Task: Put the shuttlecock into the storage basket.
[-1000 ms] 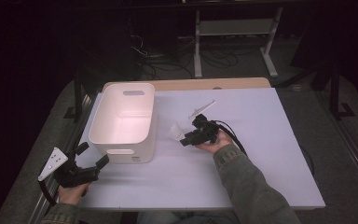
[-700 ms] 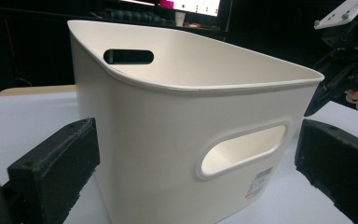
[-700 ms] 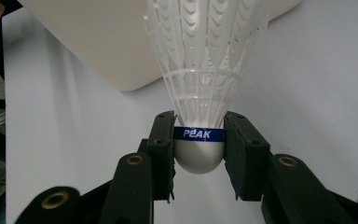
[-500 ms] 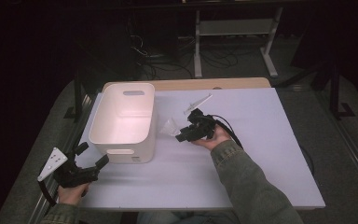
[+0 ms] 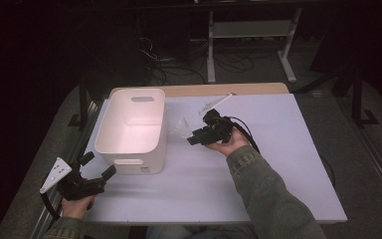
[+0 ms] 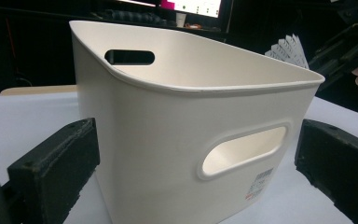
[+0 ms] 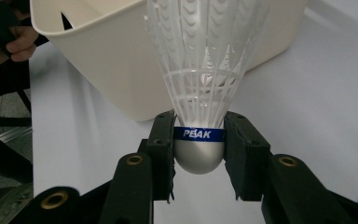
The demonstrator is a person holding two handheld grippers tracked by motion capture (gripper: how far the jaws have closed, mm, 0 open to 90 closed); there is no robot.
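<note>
A cream plastic bin with cut-out handles (image 5: 132, 129) stands on the white table (image 5: 278, 169), between both grippers. The right gripper (image 7: 199, 149) clamps a white plastic shuttlecock with a grey cork and blue band (image 7: 200, 93) just beside the bin's wall. The left gripper (image 6: 191, 158) gapes wide, empty.

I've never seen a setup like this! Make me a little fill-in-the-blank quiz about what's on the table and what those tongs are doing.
1. The right tongs are shut on a white plastic ______.
2. The band around its rounded base is ______ in colour and reads PEAK.
3. The white bin has a handle ______ cut into each end wall.
4. The left tongs hold nothing, and their jaws stand ______ before the bin.

Missing words: shuttlecock; blue; slot; open
</note>
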